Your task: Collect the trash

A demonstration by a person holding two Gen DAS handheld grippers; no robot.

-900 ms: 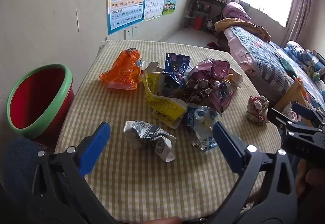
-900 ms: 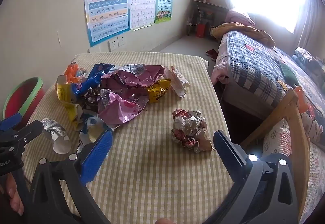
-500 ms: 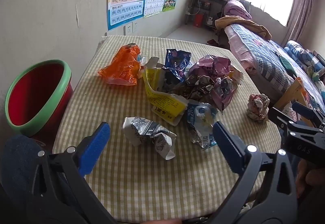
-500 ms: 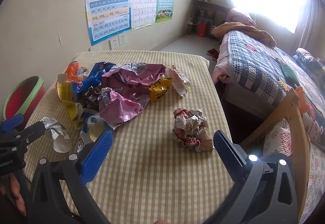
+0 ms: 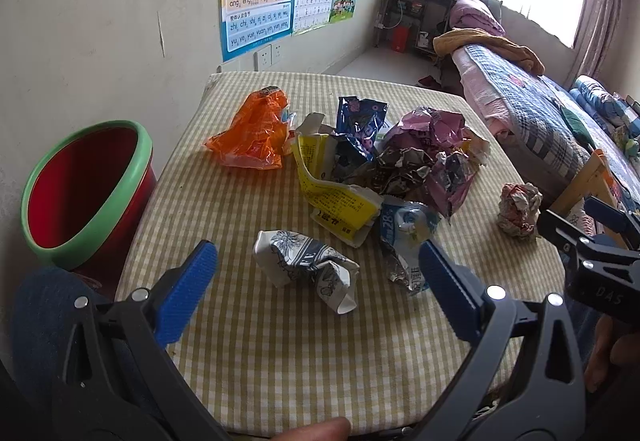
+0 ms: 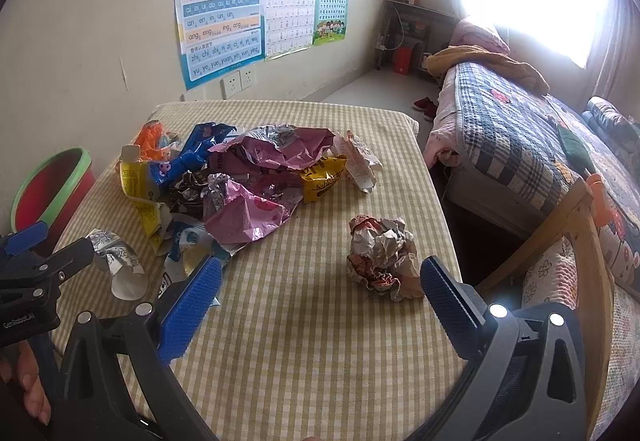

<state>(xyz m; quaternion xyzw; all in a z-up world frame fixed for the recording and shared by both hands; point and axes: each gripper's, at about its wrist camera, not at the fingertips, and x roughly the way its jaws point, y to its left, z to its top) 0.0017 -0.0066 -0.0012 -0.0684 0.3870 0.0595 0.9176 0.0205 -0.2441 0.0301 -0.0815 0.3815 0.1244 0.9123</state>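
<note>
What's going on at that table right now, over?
Left gripper open, empty, over white crumpled wrapper. Right gripper open, empty, by crumpled ball. Red bin at table's left edge. Path clear.

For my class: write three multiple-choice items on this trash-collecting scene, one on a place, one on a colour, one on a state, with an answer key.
1. Where is the bin?
A. beside the table's left edge
B. on the bed
C. on the table

2. What colour is the bin's rim?
A. blue
B. green
C. yellow

3. How are the left gripper jaws?
A. shut on a wrapper
B. open, holding nothing
C. shut, empty

Key: 1 A, it stands off the table, by the wall. 2 B, green ring over red. 3 B, the white crumpled carton lies between the spread jaws, ungripped.
</note>
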